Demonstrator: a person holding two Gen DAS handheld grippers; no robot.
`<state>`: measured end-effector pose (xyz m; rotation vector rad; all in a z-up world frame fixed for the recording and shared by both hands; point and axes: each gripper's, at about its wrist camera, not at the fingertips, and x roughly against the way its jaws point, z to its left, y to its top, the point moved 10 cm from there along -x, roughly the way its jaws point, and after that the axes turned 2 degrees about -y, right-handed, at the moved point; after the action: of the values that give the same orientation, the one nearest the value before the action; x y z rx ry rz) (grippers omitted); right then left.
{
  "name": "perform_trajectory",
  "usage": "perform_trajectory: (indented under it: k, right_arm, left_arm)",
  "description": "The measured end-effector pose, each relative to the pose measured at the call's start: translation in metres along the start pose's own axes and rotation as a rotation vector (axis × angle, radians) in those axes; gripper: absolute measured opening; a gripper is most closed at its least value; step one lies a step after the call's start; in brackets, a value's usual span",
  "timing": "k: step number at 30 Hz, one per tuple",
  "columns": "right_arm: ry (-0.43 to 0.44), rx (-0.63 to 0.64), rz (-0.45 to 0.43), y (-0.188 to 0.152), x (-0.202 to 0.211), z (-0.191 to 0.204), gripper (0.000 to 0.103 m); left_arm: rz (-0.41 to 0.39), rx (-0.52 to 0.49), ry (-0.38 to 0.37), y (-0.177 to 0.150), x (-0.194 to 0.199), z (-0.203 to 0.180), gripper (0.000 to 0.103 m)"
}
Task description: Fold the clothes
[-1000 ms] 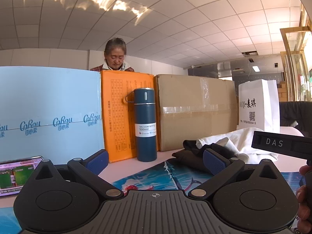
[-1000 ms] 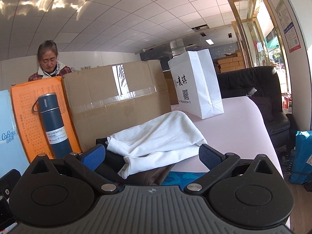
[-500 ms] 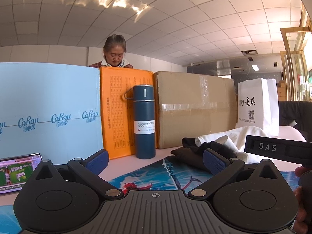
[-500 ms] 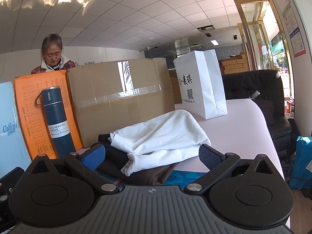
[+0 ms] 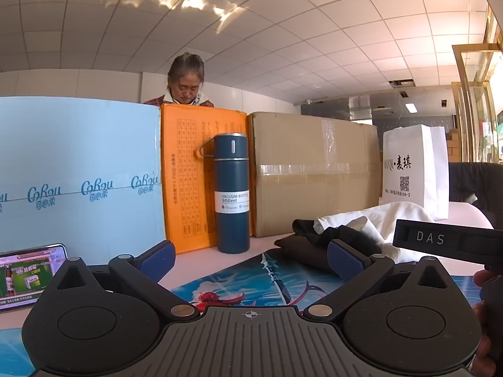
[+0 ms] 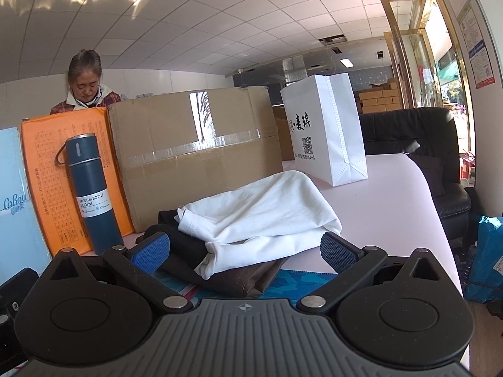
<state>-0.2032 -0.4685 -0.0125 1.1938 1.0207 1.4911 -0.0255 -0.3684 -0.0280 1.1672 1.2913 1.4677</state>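
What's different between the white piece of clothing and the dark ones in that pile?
The white garment lies on top, loosely crumpled; the dark garments sit underneath, flatter, with only their edges showing. The white one spreads over the pale table; the dark ones reach onto the blue picture mat. Both are unfolded, and neither gripper holds either.

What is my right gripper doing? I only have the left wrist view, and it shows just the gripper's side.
Observer: The right gripper is open and empty, pointing at the clothes.
Operator: What lies nearest to it?
Observer: The white garment, its hem drooping over a brown garment.
Operator: Anything on the floor to the right?
Observer: A blue package, beside the black armchair.
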Motion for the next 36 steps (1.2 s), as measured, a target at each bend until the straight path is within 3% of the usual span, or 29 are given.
perform_trajectory:
  k: [36]
  right_arm:
    - [-0.031,0.004,0.008,-0.0012,-0.0021,-0.0025,0.103]
  left_arm:
    - [0.007,-0.018,-0.006,-0.0007,-0.001,-0.0037,0.103]
